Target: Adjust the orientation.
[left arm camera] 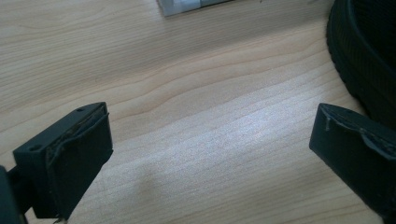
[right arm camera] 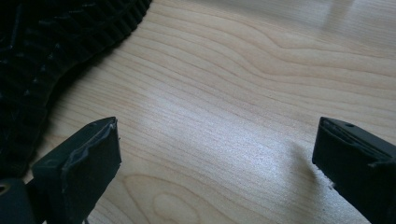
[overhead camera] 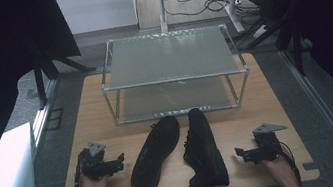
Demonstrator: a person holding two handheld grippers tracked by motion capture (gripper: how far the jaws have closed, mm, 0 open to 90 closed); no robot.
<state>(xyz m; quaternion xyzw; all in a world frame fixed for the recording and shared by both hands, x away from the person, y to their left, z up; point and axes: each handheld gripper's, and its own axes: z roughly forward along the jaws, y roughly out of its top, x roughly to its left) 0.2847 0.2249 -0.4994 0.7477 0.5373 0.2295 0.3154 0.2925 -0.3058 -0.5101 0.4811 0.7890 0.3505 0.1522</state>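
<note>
Left gripper view: left gripper (left arm camera: 210, 154) jaws spread wide, nothing between them, bare wooden table (left arm camera: 187, 84) below; black shoe sole (left arm camera: 364, 56) cut off at upper right. Right gripper view: right gripper (right arm camera: 217, 163) jaws equally wide, empty; ridged shoe sole (right arm camera: 42, 51) at upper left, cut off. High view: two black shoes, left one (overhead camera: 156, 153) and right one (overhead camera: 203, 149), lie just in front of metal two-shelf rack (overhead camera: 175, 79); grippers flank shoes, apart from them, held by hands at table's near edge.
</note>
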